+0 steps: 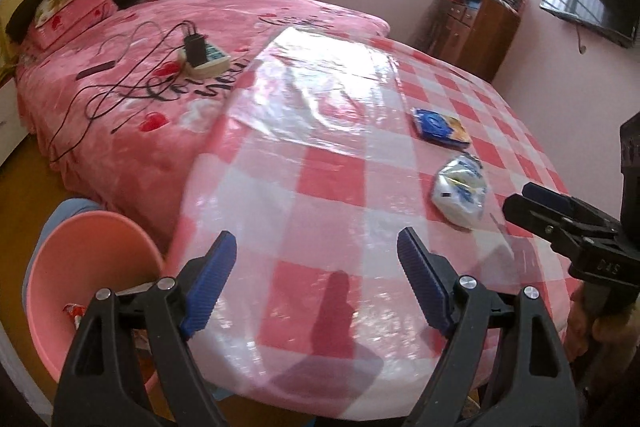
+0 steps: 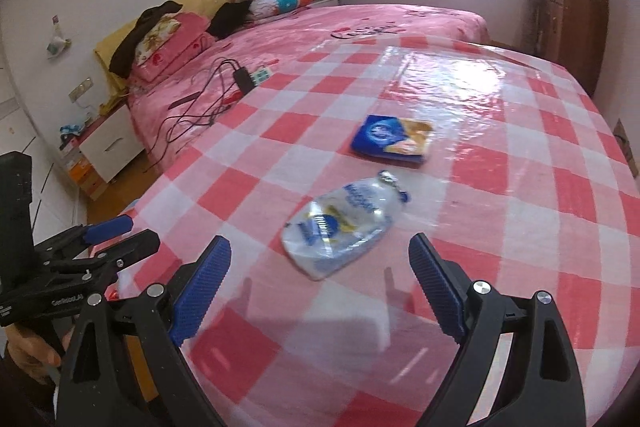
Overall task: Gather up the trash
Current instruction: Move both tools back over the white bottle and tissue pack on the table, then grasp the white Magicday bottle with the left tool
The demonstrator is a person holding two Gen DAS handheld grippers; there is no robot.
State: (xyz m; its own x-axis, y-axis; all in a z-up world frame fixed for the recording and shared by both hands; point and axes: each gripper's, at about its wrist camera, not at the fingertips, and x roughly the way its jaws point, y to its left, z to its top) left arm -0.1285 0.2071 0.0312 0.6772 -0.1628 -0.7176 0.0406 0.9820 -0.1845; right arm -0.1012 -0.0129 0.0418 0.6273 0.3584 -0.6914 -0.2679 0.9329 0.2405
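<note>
My right gripper (image 2: pixel 320 291) gapes empty; the crumpled plastic pouch (image 2: pixel 344 225) lies at twelve o'clock on the table (image 2: pixel 520 227). Probably light, limp, slippery: I'd pinch its edge. My left gripper (image 1: pixel 316 283) is open too.

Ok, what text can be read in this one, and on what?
"GenRobot.AI", roughly: body of the left tongs.
"DAS", middle letter unsure: body of the right tongs.
Black script on the bedspread: not legible.
Print on the blue packet and the white pouch: too blurred.
</note>
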